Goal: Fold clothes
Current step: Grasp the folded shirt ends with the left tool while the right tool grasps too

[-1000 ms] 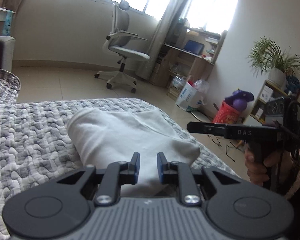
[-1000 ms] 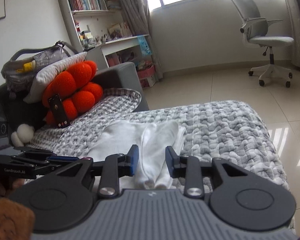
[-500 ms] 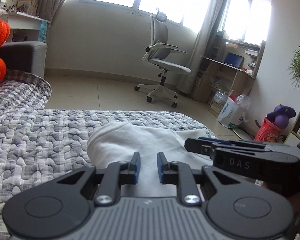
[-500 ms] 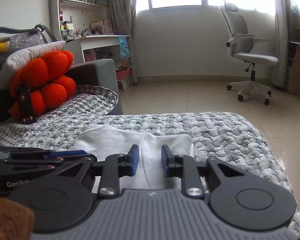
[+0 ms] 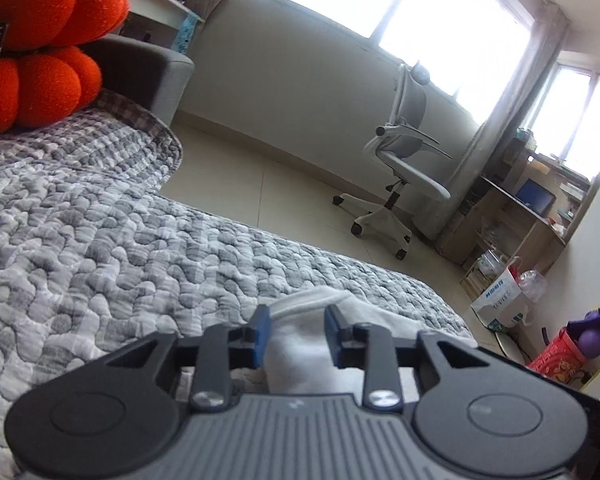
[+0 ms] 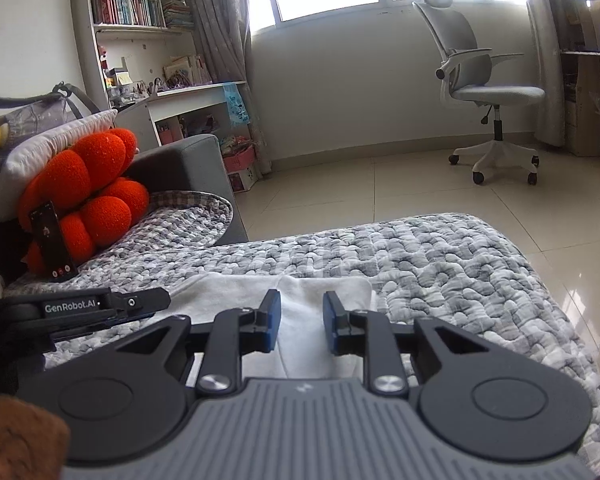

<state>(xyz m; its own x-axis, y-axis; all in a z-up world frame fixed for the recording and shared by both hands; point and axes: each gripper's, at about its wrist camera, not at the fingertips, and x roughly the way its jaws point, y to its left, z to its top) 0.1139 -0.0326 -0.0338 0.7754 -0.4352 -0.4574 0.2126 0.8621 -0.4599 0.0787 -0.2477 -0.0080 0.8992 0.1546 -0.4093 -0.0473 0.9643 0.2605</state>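
Note:
A white folded garment (image 6: 300, 292) lies on the grey quilted bed cover (image 6: 440, 256). In the left wrist view the garment (image 5: 300, 344) bulges up between the blue pads. My left gripper (image 5: 296, 336) is open, its fingers standing either side of a fold of the cloth. My right gripper (image 6: 300, 326) is open just above the garment's near part. The left gripper also shows in the right wrist view (image 6: 100, 308), low over the garment's left edge.
An orange knotted cushion (image 6: 84, 196) and a dark phone (image 6: 52, 242) sit at the bed's left end by a grey sofa arm (image 6: 188, 168). A white office chair (image 6: 488, 92) stands on the tiled floor beyond. Desk, bags and boxes (image 5: 504, 296) are at the right.
Both grippers' jaws have opened wider. The left gripper has swung left and dropped lower onto the garment. The right gripper has stayed over the cloth.

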